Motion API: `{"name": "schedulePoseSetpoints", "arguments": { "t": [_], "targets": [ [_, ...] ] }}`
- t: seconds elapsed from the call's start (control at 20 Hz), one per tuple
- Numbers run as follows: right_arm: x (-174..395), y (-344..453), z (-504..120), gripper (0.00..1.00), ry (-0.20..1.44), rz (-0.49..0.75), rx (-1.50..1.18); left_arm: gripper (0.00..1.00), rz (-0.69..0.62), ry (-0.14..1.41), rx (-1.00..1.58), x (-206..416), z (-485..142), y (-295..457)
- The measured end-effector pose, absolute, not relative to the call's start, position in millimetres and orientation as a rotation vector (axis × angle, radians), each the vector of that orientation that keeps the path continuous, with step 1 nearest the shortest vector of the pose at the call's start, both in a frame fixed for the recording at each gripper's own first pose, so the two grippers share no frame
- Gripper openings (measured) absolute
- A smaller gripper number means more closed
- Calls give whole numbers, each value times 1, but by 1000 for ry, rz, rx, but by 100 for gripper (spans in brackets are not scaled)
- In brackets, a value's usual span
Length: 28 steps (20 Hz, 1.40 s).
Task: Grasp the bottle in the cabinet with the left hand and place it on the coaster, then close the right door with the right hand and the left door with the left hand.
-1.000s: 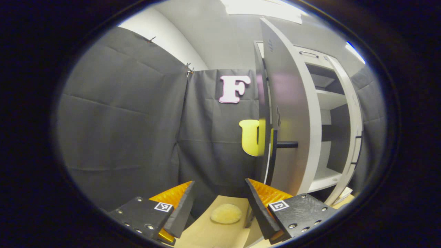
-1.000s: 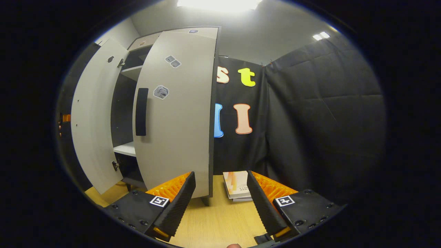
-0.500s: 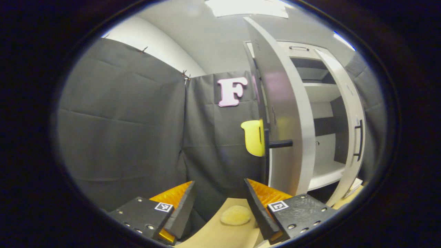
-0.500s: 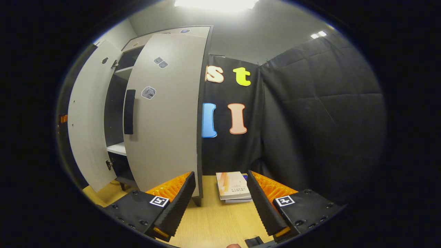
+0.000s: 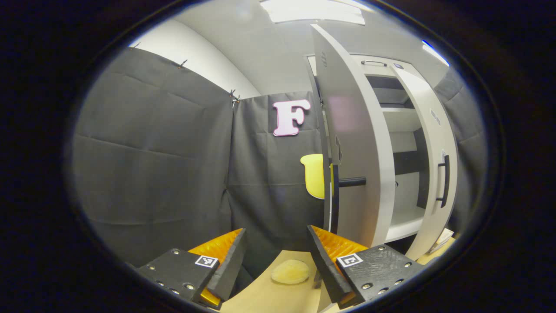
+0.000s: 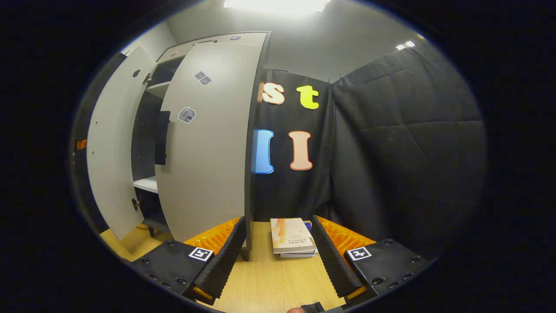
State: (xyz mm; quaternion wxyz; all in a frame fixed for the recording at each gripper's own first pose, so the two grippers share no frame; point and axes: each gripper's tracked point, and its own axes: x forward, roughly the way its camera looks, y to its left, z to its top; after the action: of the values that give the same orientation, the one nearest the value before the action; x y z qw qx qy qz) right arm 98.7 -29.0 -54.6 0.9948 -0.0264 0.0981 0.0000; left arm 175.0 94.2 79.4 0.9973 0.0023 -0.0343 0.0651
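Black cloth walls enclosed a wooden desk (image 6: 278, 278) bearing the cabinet (image 5: 404, 130). Both doors were seen ajar, so closing was judged outstanding. No bottle could be made out; the coaster (image 5: 290, 271) lay bare. Left gripper (image 5: 276, 265) and right gripper (image 6: 278, 261) were held level, jaws apart and empty.
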Motion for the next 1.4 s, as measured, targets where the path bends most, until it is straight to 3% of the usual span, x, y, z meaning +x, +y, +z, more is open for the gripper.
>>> {"name": "schedulePoseSetpoints", "arguments": {
  "t": [0.45, 0.5, 1.2, 1.4],
  "targets": [
    [99, -41, -54, 93, 195, 12, -65, 84, 123, -75, -18, 168, 82, 71],
    [100, -42, -55, 96, 194, 13, -68, 84, 115, -75, -23, 167, 81, 66],
    [88, -72, -62, 93, 207, 1, -80, 83, -12, -89, -87, 173, 83, -26],
    [82, -83, -66, 96, 222, -19, -68, 84, -58, -105, -101, 185, 92, -56]
  ]
}}
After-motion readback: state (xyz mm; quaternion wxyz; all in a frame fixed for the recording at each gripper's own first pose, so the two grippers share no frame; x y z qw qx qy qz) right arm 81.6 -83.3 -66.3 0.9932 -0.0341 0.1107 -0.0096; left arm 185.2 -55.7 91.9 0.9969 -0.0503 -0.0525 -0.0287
